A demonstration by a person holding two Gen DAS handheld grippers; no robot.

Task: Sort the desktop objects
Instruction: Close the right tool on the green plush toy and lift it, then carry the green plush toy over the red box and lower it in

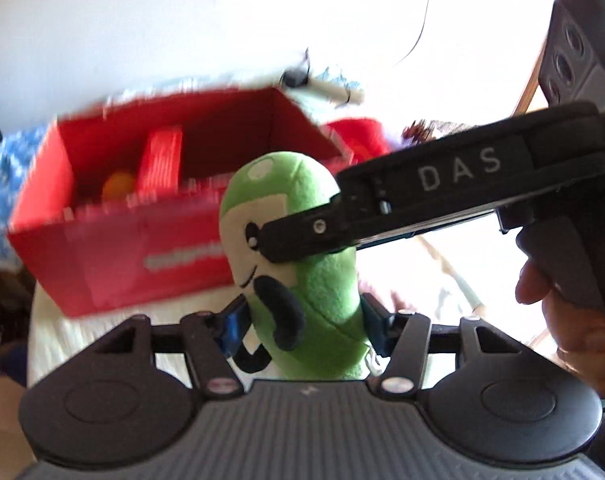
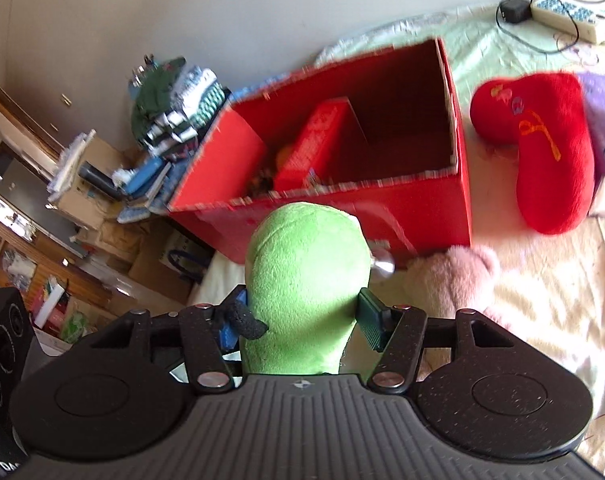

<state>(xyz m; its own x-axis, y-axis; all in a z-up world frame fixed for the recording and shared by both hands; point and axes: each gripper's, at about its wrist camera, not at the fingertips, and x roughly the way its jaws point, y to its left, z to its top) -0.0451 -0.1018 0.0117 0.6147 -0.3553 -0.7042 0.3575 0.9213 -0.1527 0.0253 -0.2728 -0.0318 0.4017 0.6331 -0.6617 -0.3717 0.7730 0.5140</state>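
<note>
Green plush toy (image 1: 302,264), with white face patch and dark arms, sits clamped in both left claw (image 1: 302,320) and right claw (image 2: 302,316), near red box (image 2: 382,200).

Green plush toy (image 2: 306,276), red box (image 2: 402,200)

Over at the far edge of the bed a white power strip (image 2: 570,16) lies on the pale green sheet (image 2: 486,40), with a black adapter (image 2: 512,10) just beside it and dark cables trailing off. Swing left and there's a heap of folded clothes (image 2: 170,92) stacked against the plain wall (image 2: 222,8), books and papers (image 2: 142,184) spilling beneath it. Lower left, wooden shelving (image 2: 30,256) sits crammed with small items, too blurred to name.
</note>
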